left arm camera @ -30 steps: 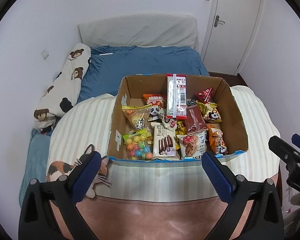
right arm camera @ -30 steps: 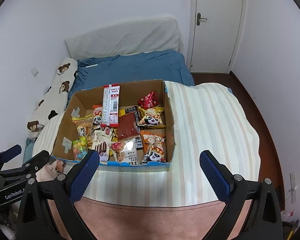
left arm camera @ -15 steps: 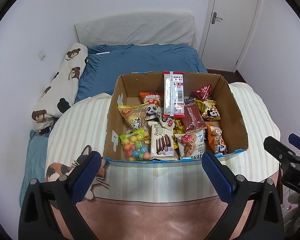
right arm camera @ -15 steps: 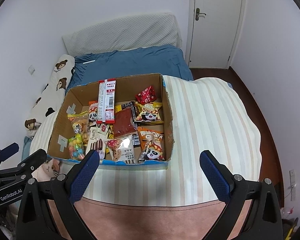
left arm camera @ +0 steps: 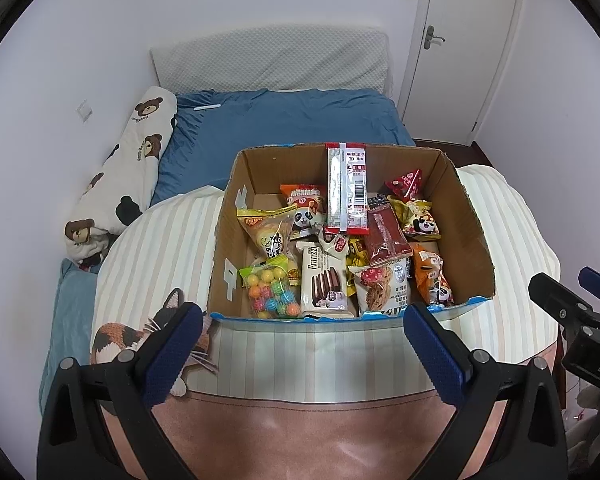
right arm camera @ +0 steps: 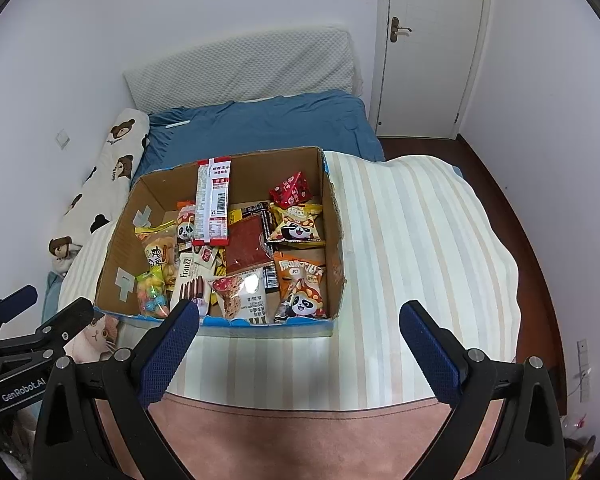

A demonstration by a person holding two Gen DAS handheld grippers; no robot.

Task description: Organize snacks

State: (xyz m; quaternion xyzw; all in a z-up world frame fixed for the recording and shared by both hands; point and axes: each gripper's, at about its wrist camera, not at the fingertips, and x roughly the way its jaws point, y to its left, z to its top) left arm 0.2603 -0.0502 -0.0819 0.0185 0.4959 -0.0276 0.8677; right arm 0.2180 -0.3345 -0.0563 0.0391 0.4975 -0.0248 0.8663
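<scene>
A cardboard box (left arm camera: 466,216) full of snack packets stands on a table with a striped cloth (left arm camera: 164,236). It also shows in the right wrist view (right arm camera: 336,240). Inside lie a long red and white packet (left arm camera: 347,188), a Franzzi biscuit pack (left arm camera: 324,280), a bag of coloured candy balls (left arm camera: 270,292) and panda bags (right arm camera: 300,284). My left gripper (left arm camera: 302,338) is open and empty, above the table's near edge in front of the box. My right gripper (right arm camera: 299,338) is open and empty, near the box's front right corner.
A bed with a blue sheet (left arm camera: 284,128) lies beyond the table, with a bear-print pillow (left arm camera: 128,168) at its left. A white door (right arm camera: 432,48) is at the back right. A cat picture (left arm camera: 140,332) lies on the table's left. Striped cloth (right arm camera: 420,248) extends right of the box.
Both grippers have drawn slightly higher and tilted, so the box sits a little lower and more central in view. The jaws stay open. The snacks have not moved.
</scene>
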